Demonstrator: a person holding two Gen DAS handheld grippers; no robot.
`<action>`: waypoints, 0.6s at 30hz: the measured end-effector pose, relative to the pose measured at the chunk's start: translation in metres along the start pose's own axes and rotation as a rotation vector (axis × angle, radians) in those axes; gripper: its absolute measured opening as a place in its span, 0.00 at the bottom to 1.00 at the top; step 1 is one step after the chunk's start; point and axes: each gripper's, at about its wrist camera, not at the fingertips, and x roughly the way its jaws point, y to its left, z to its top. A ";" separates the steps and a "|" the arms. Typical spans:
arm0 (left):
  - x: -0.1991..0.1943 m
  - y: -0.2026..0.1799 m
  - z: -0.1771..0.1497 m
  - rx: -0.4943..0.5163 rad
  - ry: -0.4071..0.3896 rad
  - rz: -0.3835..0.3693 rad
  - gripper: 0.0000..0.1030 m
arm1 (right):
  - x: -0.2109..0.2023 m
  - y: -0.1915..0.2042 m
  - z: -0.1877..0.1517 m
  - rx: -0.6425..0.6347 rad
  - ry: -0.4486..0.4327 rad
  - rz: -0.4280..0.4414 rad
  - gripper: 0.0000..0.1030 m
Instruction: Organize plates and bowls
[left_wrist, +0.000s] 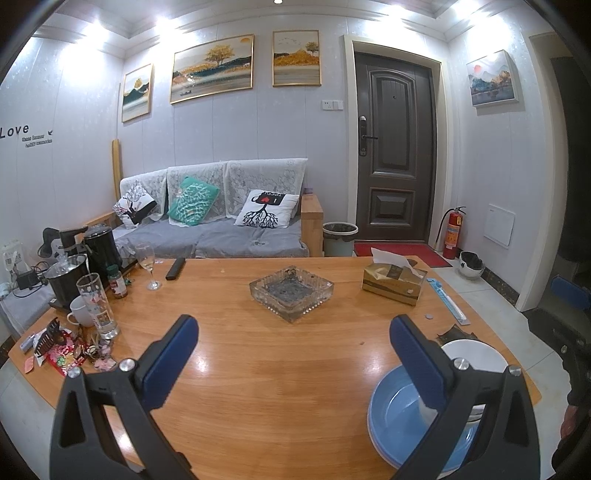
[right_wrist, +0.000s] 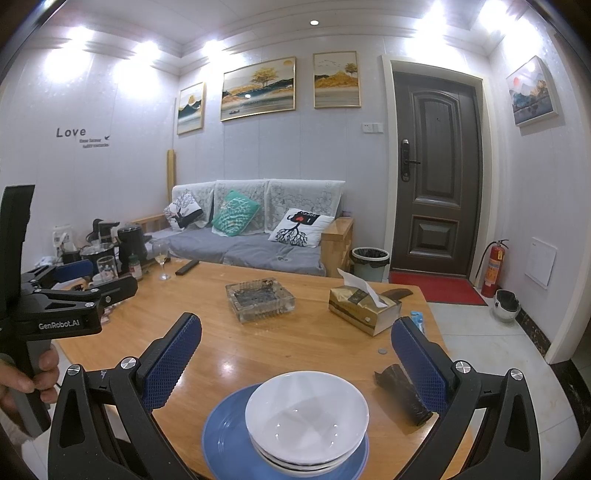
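Stacked white bowls (right_wrist: 306, 421) sit on a blue plate (right_wrist: 225, 443) at the near edge of the wooden table (right_wrist: 295, 343). My right gripper (right_wrist: 295, 354) is open and empty, just above and behind the bowls. My left gripper (left_wrist: 293, 350) is open and empty over bare table, left of the stack. In the left wrist view the blue plate (left_wrist: 395, 417) and the white bowls (left_wrist: 476, 354) show partly behind the right finger (left_wrist: 417, 362). The left gripper also shows in the right wrist view (right_wrist: 92, 284), held by a hand.
A glass ashtray (left_wrist: 291, 291) stands mid-table, a gold tissue box (left_wrist: 393, 284) at far right. Glasses, a mug, kettles and clutter (left_wrist: 85, 295) fill the left side. A dark crumpled wrapper (right_wrist: 402, 391) and a coin (right_wrist: 382, 350) lie right of the bowls.
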 end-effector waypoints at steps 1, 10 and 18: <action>0.000 0.001 0.000 0.000 -0.001 0.000 1.00 | 0.000 -0.001 0.000 0.000 0.000 0.001 0.99; 0.000 0.004 0.001 -0.001 -0.001 0.000 1.00 | 0.000 0.001 0.000 0.001 -0.001 -0.001 0.99; 0.000 0.005 0.001 0.003 -0.004 0.002 1.00 | 0.000 0.001 0.000 0.001 0.000 -0.001 0.99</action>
